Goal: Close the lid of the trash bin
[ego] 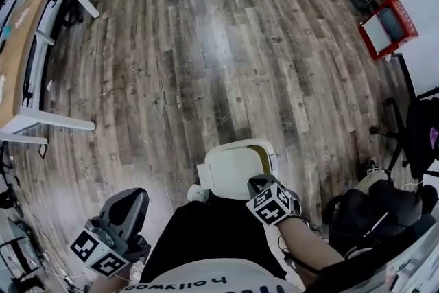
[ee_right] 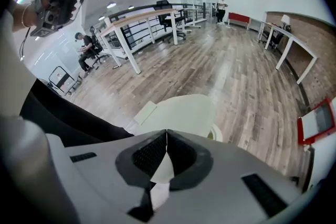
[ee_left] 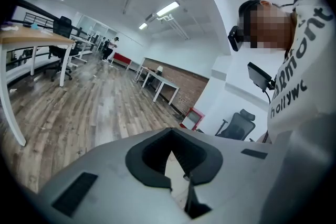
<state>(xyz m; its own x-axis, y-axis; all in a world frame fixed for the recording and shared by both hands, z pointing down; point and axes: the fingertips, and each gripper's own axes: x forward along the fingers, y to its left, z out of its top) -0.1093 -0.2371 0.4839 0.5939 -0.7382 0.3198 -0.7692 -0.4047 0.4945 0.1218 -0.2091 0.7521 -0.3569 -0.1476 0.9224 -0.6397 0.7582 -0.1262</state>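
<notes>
The white trash bin (ego: 236, 168) stands on the wood floor just in front of my knees. Its pale lid (ee_right: 181, 112) lies almost flat, with a thin yellowish gap (ego: 260, 155) showing along the right rim. My right gripper (ego: 259, 182) hovers at the lid's near right corner, jaws shut with nothing between them; whether it touches the lid is unclear. In the right gripper view the shut gripper (ee_right: 167, 132) points across the lid. My left gripper (ego: 134, 199) hangs low at the left, away from the bin, jaws shut and empty. The left gripper (ee_left: 171, 132) faces the open room.
A wooden desk on white legs (ego: 20, 44) runs along the left. A red-framed box (ego: 387, 27) leans at the far right wall. An office chair (ego: 418, 127) and a black bag (ego: 370, 213) crowd the right. My black-trousered legs (ego: 206, 233) sit behind the bin.
</notes>
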